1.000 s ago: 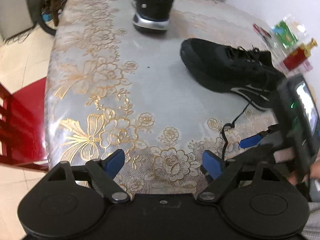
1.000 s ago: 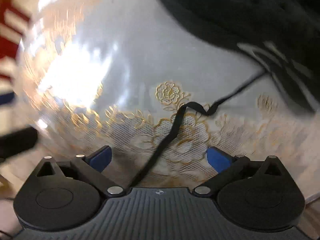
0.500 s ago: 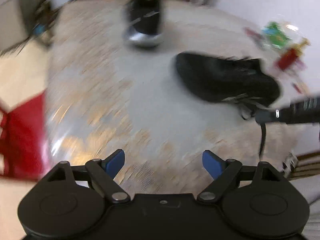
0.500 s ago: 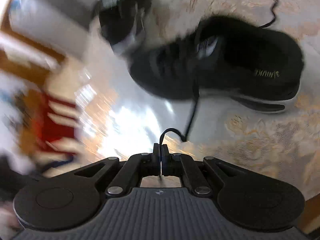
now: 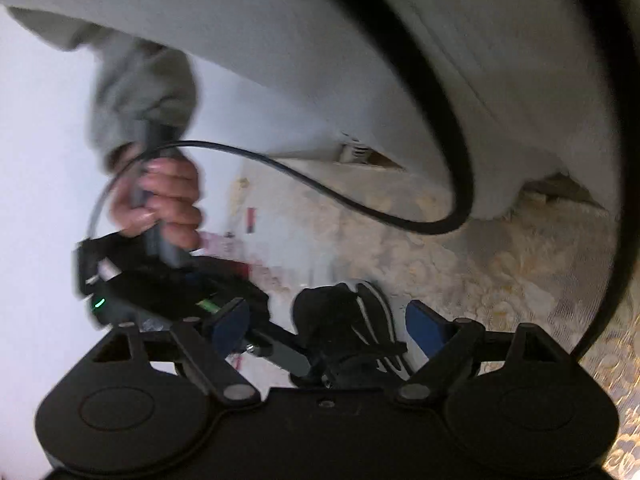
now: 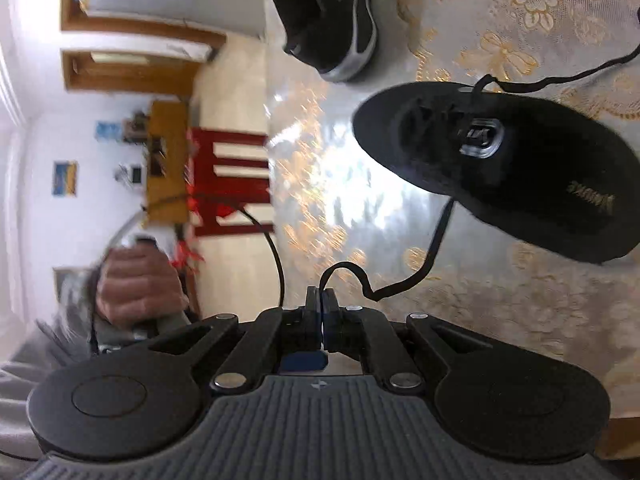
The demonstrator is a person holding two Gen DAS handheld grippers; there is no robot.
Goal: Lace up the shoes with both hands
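Note:
A black shoe (image 6: 500, 168) lies on its side on the flowered tablecloth (image 6: 520, 0). One black lace (image 6: 434, 240) runs from its eyelets down to my right gripper (image 6: 322, 304), which is shut on the lace's end; a small loop stands above the pads. The other lace end (image 6: 560, 76) trails across the cloth beyond the shoe. In the left wrist view my left gripper (image 5: 326, 326) is open, its blue pads (image 5: 230, 326) wide apart and touching nothing. The shoe (image 5: 344, 332) shows further off in the gap. A hand (image 5: 164, 200) holds the right gripper's handle at the left.
A second black shoe (image 6: 332, 20) with a silver sole stands further along the table. A red chair (image 6: 232, 184) sits past the table's edge. A black cable (image 5: 320, 184) arcs in front of the person's pale garment (image 5: 320, 40). The hand (image 6: 136, 288) holding the left gripper is low left.
My right gripper went from open over the lace to shut on it, then rose and turned, lifting the lace end off the cloth. The left view swung round toward the person and the right hand.

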